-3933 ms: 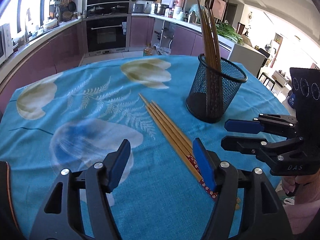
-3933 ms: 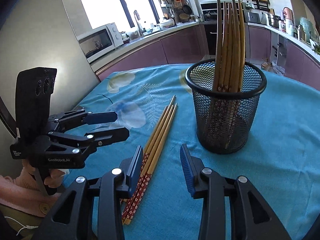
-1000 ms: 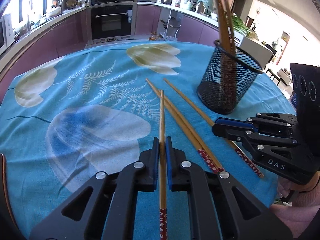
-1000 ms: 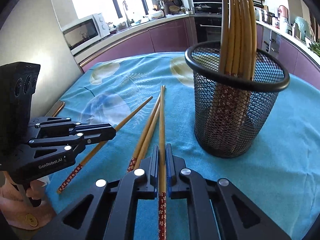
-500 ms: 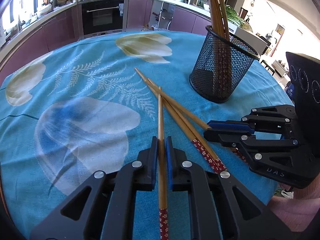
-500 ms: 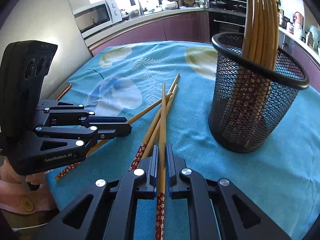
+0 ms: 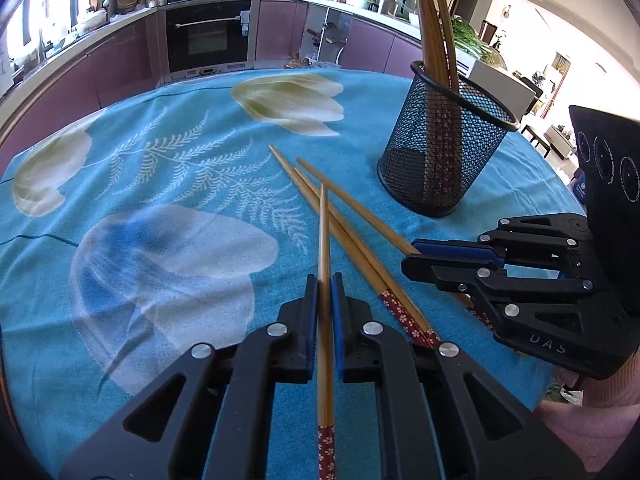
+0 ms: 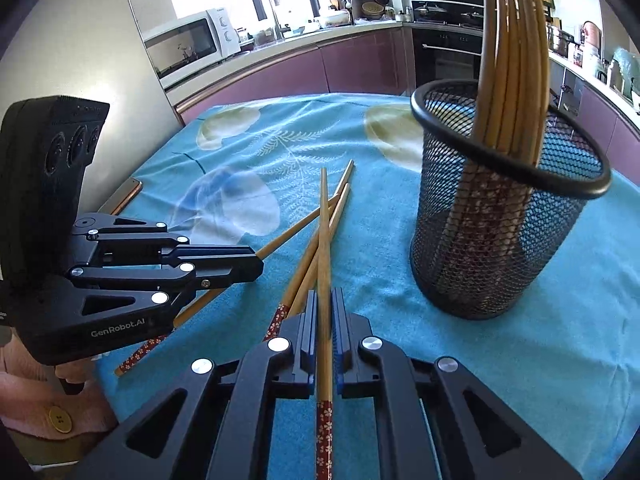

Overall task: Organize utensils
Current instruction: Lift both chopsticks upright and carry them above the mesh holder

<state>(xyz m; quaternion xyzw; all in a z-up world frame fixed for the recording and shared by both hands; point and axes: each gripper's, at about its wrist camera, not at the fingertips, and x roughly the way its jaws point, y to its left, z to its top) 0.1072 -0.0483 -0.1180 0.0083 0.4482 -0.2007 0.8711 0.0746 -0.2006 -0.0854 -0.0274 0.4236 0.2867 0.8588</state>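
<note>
Closest to my left lens, the left gripper (image 7: 325, 292) has its blue pads pressed onto a single bamboo chopstick (image 7: 325, 264). Its red flowered end points back toward me; its bare tip reaches out over the cloth. I read the tip as lifted off the cloth, but I cannot be sure.

Same story on my right lens: the right gripper (image 8: 324, 308) pinches its own chopstick (image 8: 323, 248), red patterned end trailing toward the camera, plain tip forward.

Just beyond both tools, two loose chopsticks (image 7: 352, 236) lie side by side on the blue floral tablecloth (image 7: 160, 184), touching along much of their length, red ends near me. The held sticks cross above them in each view.

From the left lens, the right gripper shows at the right edge, low and close to the cloth, with a pink sleeve (image 7: 600, 408) behind it. From the right lens, the left gripper sits at the left edge, likewise.

Farther out, a black mesh utensil holder (image 8: 500, 240) stands upright on the cloth, apart from the loose pair. A bundle of chopsticks (image 8: 512, 60) stands in it, tips up, leaning on the rim.

Beyond the table: purple kitchen cabinets (image 8: 320, 68), a built-in oven (image 7: 208, 40), a white microwave (image 8: 184, 44) on the counter by the window.
</note>
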